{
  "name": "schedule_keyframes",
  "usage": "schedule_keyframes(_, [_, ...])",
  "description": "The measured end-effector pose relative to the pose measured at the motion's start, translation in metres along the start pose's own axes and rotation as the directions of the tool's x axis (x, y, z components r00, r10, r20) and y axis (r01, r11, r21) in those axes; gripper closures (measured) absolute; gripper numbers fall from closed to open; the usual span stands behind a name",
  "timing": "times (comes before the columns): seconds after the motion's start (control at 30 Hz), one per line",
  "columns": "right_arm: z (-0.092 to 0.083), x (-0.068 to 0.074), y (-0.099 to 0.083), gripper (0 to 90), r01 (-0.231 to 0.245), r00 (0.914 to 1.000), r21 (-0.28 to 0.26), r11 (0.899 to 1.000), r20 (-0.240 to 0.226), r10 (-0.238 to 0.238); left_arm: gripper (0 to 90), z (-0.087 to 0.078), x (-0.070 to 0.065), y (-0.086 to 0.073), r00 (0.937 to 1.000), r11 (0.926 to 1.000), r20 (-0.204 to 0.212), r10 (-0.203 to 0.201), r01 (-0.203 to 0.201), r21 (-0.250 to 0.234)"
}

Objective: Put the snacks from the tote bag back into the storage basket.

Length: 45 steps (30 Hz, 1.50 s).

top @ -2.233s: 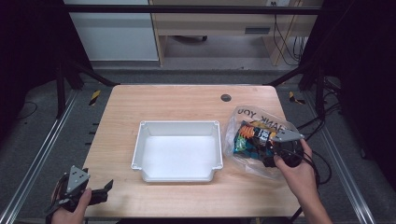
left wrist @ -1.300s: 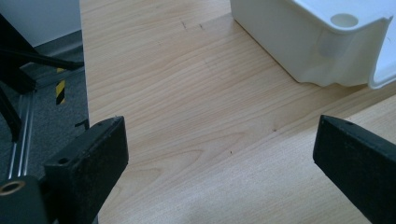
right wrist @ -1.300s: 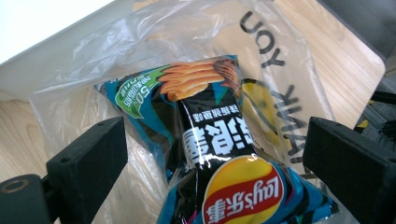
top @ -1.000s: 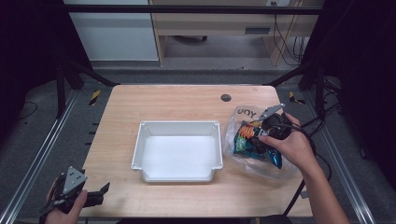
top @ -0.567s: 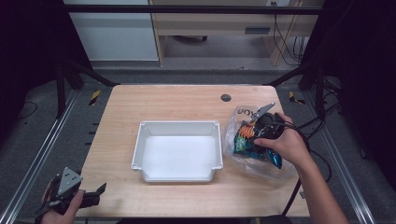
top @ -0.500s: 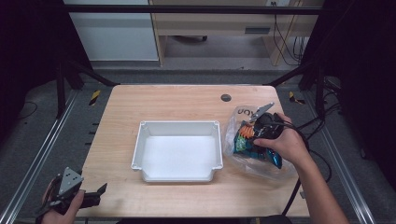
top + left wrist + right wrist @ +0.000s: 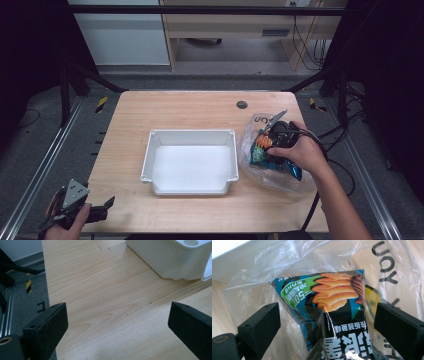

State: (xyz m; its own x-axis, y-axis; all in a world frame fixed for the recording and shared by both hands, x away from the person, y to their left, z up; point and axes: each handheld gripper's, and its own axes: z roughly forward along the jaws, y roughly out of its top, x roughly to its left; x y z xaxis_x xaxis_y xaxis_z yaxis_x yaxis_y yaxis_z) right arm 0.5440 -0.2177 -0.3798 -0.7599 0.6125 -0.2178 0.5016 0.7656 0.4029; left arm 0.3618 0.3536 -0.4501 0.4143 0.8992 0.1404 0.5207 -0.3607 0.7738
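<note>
A blue and black chip packet (image 7: 267, 155) (image 7: 332, 315) lies inside a clear plastic bag (image 7: 280, 177) (image 7: 294, 260) on the right of the wooden table (image 7: 195, 107). My right gripper (image 7: 262, 129) (image 7: 325, 325) hovers over the bag, open, its jaws on either side of the packet without touching it. A white tray (image 7: 192, 161) (image 7: 172, 260) sits empty at mid-table. My left gripper (image 7: 107, 204) (image 7: 117, 325) is open, low at the table's front left corner, with bare wood between its jaws.
A dark round grommet (image 7: 242, 104) sits in the table's far right part. Metal frame rails (image 7: 40, 165) run along both sides of the table. A cable (image 7: 312, 212) trails from the right gripper off the front edge.
My right gripper moved from the bag's near side up over the packet and turned toward the tray. The left hand slid slightly lower and left.
</note>
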Motion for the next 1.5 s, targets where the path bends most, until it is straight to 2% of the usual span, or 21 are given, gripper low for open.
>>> schedule_keyframes(0.2, [0.002,-0.007,-0.001,9.0,-0.023,0.9997,0.017,1.000,0.011,0.023,2.4,-0.002,-0.001,0.001,1.0000,1.0000,0.006,-0.002,0.002,-0.008])
schedule_keyframes(0.33, [0.008,-0.009,-0.002,9.2,-0.007,0.9999,0.042,0.999,0.008,0.007,2.4,-0.002,0.000,0.000,1.0000,0.9999,0.006,-0.006,0.006,-0.010])
schedule_keyframes(0.47, [0.011,-0.010,0.000,9.2,-0.018,0.9998,0.050,0.999,0.007,0.017,2.4,-0.003,0.001,0.000,0.9999,0.9999,0.007,-0.008,0.008,-0.008])
schedule_keyframes(0.67, [0.024,-0.014,0.000,10.5,0.001,0.9999,0.097,0.995,-0.013,0.000,2.3,-0.004,0.007,-0.002,0.9998,0.9998,-0.005,-0.021,0.021,-0.007])
schedule_keyframes(0.97, [0.036,-0.021,-0.007,11.9,0.003,0.9998,0.151,0.988,-0.021,0.000,2.3,-0.003,0.006,-0.002,0.9997,0.9997,0.005,-0.022,0.022,-0.008])
schedule_keyframes(1.0, [0.039,-0.022,-0.009,12.0,-0.001,0.9996,0.160,0.987,-0.026,0.005,2.3,-0.003,0.006,-0.002,0.9998,0.9998,0.006,-0.020,0.020,-0.007])
schedule_keyframes(1.03, [0.039,-0.021,-0.010,12.0,-0.033,0.9990,0.169,0.985,-0.026,0.037,2.3,-0.003,0.006,-0.002,0.9998,0.9998,0.006,-0.017,0.017,-0.005])
schedule_keyframes(1.07, [0.041,-0.023,-0.012,12.0,-0.010,0.9993,0.164,0.986,-0.033,0.016,2.3,-0.003,0.006,-0.002,0.9998,0.9999,0.006,-0.017,0.017,-0.004])
schedule_keyframes(1.27, [0.044,-0.023,-0.014,12.5,-0.008,0.9994,0.174,0.985,-0.031,0.014,2.4,-0.003,0.007,-0.003,0.9999,0.9999,0.002,-0.016,0.016,0.000])
schedule_keyframes(1.3, [0.044,-0.024,-0.015,12.4,0.003,0.9994,0.173,0.985,-0.035,0.003,2.3,-0.003,0.007,-0.003,0.9999,0.9999,0.002,-0.016,0.016,0.000])
schedule_keyframes(1.37, [0.045,-0.023,-0.015,12.0,-0.011,0.9993,0.184,0.983,-0.034,0.018,2.3,-0.002,0.007,-0.002,0.9999,0.9999,0.003,-0.013,0.013,0.003])
schedule_keyframes(1.43, [0.048,-0.024,-0.016,11.9,0.007,0.9993,0.184,0.983,-0.038,0.000,2.3,-0.002,0.006,-0.002,0.9999,0.9999,0.005,-0.011,0.011,0.005])
schedule_keyframes(1.47, [0.048,-0.023,-0.016,11.8,-0.009,0.9992,0.192,0.981,-0.036,0.016,2.3,-0.001,0.005,-0.002,0.9999,0.9999,0.005,-0.013,0.013,0.003])
schedule_keyframes(1.5, [0.050,-0.023,-0.017,11.9,0.010,0.9992,0.186,0.982,-0.041,-0.003,2.3,-0.001,0.005,-0.002,0.9999,1.0000,0.008,-0.009,0.009,0.004])
